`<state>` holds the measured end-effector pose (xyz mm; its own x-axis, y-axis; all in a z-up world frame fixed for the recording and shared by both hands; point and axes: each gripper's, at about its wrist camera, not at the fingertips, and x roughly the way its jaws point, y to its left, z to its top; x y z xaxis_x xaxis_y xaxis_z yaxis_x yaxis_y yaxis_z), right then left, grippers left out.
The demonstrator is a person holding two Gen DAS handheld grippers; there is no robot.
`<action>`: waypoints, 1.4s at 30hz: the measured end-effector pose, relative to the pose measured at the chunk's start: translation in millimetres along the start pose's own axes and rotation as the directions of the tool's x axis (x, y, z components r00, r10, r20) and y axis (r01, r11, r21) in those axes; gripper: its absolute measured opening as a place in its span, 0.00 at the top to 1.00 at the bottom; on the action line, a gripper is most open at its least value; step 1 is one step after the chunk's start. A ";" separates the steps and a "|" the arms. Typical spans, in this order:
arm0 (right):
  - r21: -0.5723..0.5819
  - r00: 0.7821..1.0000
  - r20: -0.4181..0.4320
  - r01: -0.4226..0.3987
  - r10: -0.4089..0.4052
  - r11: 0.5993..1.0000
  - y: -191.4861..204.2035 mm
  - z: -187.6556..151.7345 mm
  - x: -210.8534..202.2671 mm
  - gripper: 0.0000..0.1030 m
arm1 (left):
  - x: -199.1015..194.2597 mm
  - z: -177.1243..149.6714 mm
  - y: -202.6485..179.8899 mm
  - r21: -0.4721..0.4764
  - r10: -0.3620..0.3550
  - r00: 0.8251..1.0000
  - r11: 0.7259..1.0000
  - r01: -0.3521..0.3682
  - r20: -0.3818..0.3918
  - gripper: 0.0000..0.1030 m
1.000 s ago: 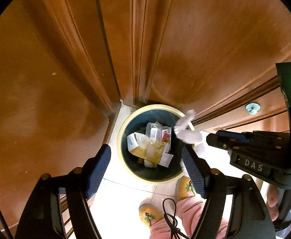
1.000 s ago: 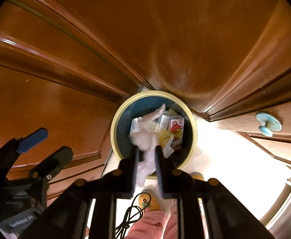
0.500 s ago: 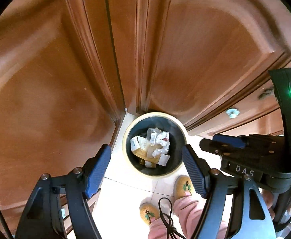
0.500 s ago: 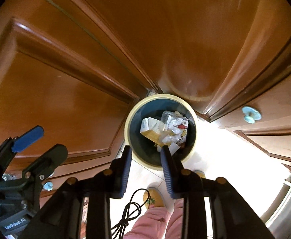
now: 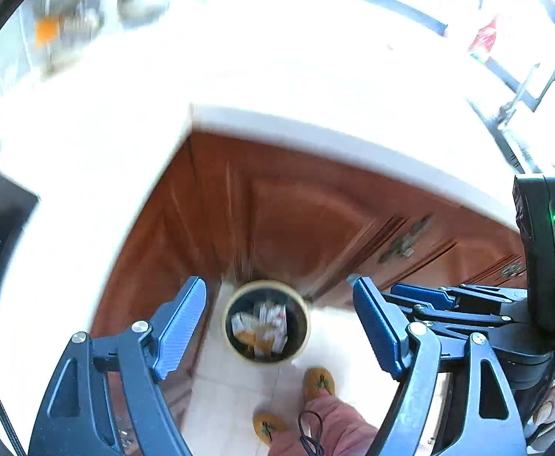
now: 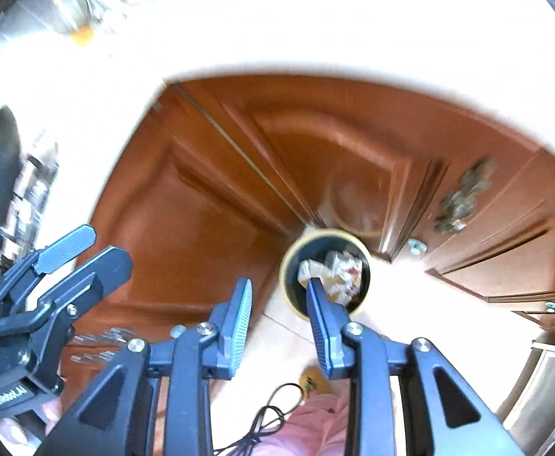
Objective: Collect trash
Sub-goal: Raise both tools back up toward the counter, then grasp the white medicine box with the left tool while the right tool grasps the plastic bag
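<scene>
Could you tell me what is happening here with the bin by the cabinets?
A person holds a gripper in each hand above a round trash bin that stands on the floor in the corner of wooden cabinets. The left tool and the right tool are both open and hold nothing. Crumpled paper and packaging lie inside the bin. The person's yellow slippers are beside it. The view is blurred.
</scene>
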<state>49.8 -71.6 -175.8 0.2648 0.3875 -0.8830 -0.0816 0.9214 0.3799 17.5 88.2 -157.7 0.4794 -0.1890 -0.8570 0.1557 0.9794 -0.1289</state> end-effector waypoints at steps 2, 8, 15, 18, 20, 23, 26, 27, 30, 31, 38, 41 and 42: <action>-0.003 0.999 0.049 0.008 -0.008 1.000 6.7 6.7 -27.2 0.71 | -26.8 16.5 -10.8 0.027 -0.010 0.999 1.000 0.009 0.052 0.23; -0.008 0.975 0.222 0.021 -0.018 1.000 20.9 26.0 -112.0 0.71 | -92.8 61.4 -37.2 0.119 -0.037 0.977 0.993 0.012 0.211 0.16; 0.042 0.940 0.334 0.058 -0.069 0.997 17.6 55.8 -182.8 0.69 | -138.1 112.0 -72.6 0.213 0.012 0.933 0.972 -0.095 0.360 0.04; 0.077 0.931 0.359 0.040 -0.065 0.996 12.0 75.8 -202.4 0.69 | -142.8 142.9 -78.9 0.231 0.043 0.928 0.963 -0.137 0.371 0.04; 0.105 0.931 0.360 0.018 -0.055 0.994 5.1 97.3 -208.8 0.68 | -139.2 162.7 -80.2 0.234 0.055 0.924 0.960 -0.153 0.378 0.04; 0.127 0.930 0.367 -0.022 -0.026 0.992 -12.0 134.7 -215.3 0.67 | -132.5 196.5 -84.1 0.230 0.077 0.921 0.957 -0.175 0.382 0.04; 0.133 0.924 0.381 -0.023 -0.030 0.991 -28.9 176.2 -220.3 0.67 | -115.5 236.4 -89.4 0.225 0.096 0.923 0.956 -0.190 0.373 0.04; 0.128 0.922 0.386 -0.031 -0.021 0.991 -34.4 193.7 -221.5 0.67 | -108.1 250.7 -92.4 0.229 0.101 0.923 0.954 -0.196 0.370 0.04; 0.122 0.918 0.396 -0.065 0.012 0.990 -54.7 244.2 -220.7 0.64 | -83.8 289.8 -104.6 0.242 0.141 0.922 0.941 -0.238 0.360 0.04; 0.125 0.918 0.397 -0.071 0.016 0.990 -60.5 258.9 -219.4 0.61 | -73.7 304.3 -109.2 0.243 0.158 0.921 0.936 -0.255 0.355 0.04; 0.180 0.939 0.343 -0.104 0.037 0.978 -118.0 373.9 -175.6 0.52 | 21.5 398.0 -128.1 0.217 0.231 0.942 0.934 -0.285 0.244 0.04; 0.225 0.952 0.303 -0.116 0.044 0.967 -145.9 411.8 -140.1 0.51 | 76.9 430.4 -128.7 0.185 0.245 0.957 0.944 -0.272 0.157 0.04; 0.240 0.957 0.287 -0.116 0.044 0.964 -156.0 425.2 -124.2 0.51 | 94.2 436.9 -128.1 0.178 0.251 0.959 0.946 -0.271 0.130 0.04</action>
<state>438.1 -275.6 -8.1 0.5260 0.4028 -0.7490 0.1210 0.8363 0.5347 420.0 -86.4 -4.0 0.6114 0.0549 -0.7894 0.1709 0.9649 0.1994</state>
